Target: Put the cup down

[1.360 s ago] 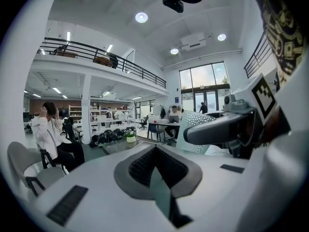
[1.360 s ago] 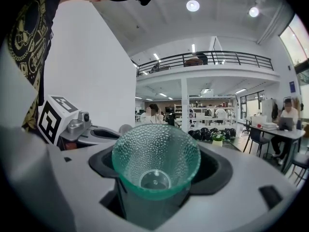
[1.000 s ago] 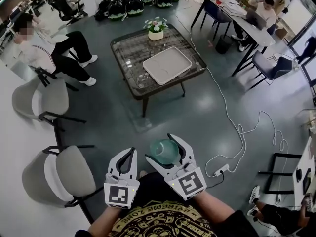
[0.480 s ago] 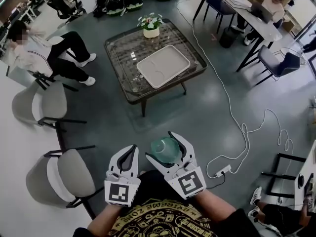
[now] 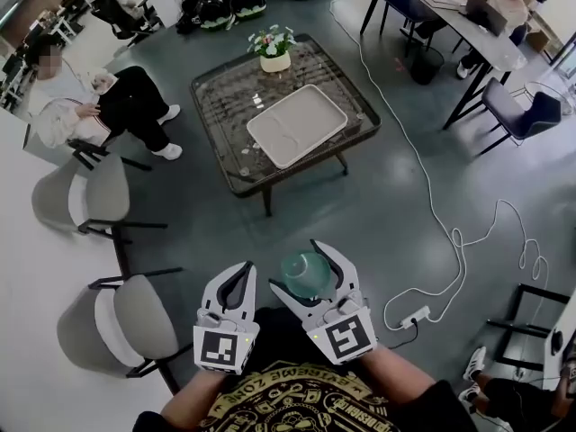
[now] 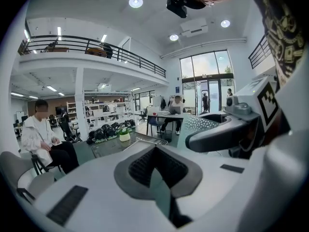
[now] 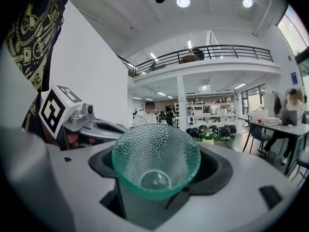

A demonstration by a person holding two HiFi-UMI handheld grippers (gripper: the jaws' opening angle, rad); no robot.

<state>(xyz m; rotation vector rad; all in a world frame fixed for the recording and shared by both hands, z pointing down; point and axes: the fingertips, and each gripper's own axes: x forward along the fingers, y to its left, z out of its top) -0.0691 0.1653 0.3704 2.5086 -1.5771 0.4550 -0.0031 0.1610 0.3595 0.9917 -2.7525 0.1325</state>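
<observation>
Cup (image 7: 156, 164): translucent green, dimpled wall. It is clamped at its narrow base in the right claw (image 5: 297, 266), mouth pointing away from the holder, well short of the surface (image 5: 225, 106). Left claw (image 5: 241, 273) is closed on nothing. Judged light, rigid, slick and breakable. The base hold suits it; set down gently, upright.

We've got a see-through green cup (image 7: 156, 166), dimpled all over. The left gripper (image 5: 244, 267) and right gripper (image 5: 297, 266) are both white, with dark grey pads and black-and-white square markers. On the dark-framed glass table (image 5: 225, 115) sits a cream tray (image 5: 297, 126). At the table's far edge there's a white pot (image 5: 275, 61) of green and pale flowers. Around the table, grey-green floor (image 5: 360, 214).
</observation>
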